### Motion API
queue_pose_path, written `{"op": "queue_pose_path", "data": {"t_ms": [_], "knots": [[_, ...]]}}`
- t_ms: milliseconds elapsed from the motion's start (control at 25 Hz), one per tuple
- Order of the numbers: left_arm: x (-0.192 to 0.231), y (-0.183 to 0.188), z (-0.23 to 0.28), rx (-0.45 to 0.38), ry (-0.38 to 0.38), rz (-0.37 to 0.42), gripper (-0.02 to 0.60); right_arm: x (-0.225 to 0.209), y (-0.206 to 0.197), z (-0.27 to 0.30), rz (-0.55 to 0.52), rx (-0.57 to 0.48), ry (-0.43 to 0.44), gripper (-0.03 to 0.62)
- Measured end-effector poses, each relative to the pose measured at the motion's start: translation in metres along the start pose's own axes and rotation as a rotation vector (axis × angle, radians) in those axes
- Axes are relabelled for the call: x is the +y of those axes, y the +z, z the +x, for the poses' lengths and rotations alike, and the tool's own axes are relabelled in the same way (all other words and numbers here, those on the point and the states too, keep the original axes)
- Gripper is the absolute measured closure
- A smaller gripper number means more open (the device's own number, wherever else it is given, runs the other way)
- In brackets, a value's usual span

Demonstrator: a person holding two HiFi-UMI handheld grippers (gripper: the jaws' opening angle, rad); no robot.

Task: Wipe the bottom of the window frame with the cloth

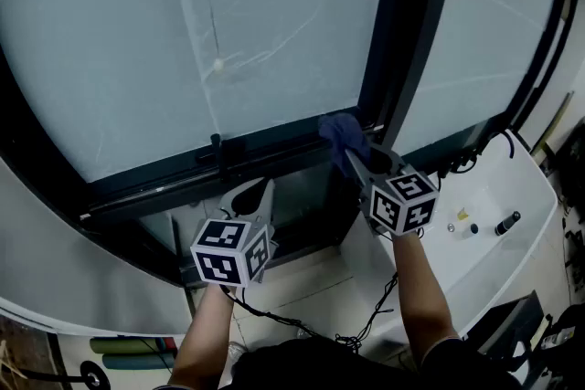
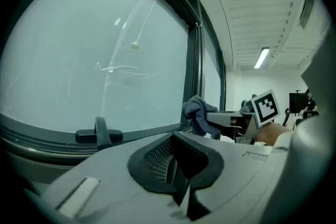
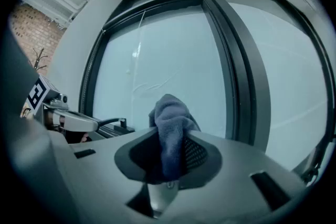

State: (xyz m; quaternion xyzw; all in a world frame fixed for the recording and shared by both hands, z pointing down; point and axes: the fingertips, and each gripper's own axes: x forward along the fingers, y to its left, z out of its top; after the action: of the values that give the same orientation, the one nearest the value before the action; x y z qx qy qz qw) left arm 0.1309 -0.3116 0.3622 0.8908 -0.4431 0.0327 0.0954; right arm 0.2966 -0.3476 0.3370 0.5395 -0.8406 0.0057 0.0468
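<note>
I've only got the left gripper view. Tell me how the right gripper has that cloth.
Observer: In its own view the right gripper is shut on the blue cloth, which bunches up above the jaws.
Operator: Now say where the cloth sits.
Observer: Head view: at the bottom rail, right beside the dark upright.
Operator: Place my left gripper.
Observer: Head view: the left gripper is lower than the rail, off to the left of the cloth.

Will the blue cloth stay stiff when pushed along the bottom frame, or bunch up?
Likely floppy: the cloth sits crumpled in folds in the right gripper. It probably bunches rather than slides flat on the window frame.
</note>
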Motion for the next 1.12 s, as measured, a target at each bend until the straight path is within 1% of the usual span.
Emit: {"op": "queue_pose_path", "data": {"t_ms": [200, 360, 560, 680, 800, 920, 1120], "knots": [[-0.003, 0.006, 0.023, 0.007, -0.016, 0.015, 0.577, -0.055, -0.007, 0.032, -0.053, 0.035, -0.104, 0.497], [-0.007, 0.003, 0.033, 0.023, -0.028, 0.03, 0.577, -0.098, -0.024, 0.058, -0.1, 0.103, -0.207, 0.497], [-0.001, -0.005, 0.035, 0.053, -0.022, 0.043, 0.577, -0.129, -0.055, 0.089, -0.141, 0.199, -0.303, 0.497], [0.004, -0.007, 0.034, 0.062, -0.018, 0.044, 0.577, -0.14, -0.063, 0.1, -0.153, 0.236, -0.348, 0.497], [0.008, -0.008, 0.032, 0.066, -0.018, 0.039, 0.577, -0.145, -0.066, 0.107, -0.119, 0.256, -0.35, 0.499], [0.01, -0.012, 0.03, 0.071, -0.024, 0.028, 0.577, -0.143, -0.067, 0.109, -0.1, 0.282, -0.318, 0.5], [0.013, -0.017, 0.023, 0.077, -0.023, 0.017, 0.577, -0.127, -0.07, 0.111, -0.106, 0.328, -0.267, 0.5]]}}
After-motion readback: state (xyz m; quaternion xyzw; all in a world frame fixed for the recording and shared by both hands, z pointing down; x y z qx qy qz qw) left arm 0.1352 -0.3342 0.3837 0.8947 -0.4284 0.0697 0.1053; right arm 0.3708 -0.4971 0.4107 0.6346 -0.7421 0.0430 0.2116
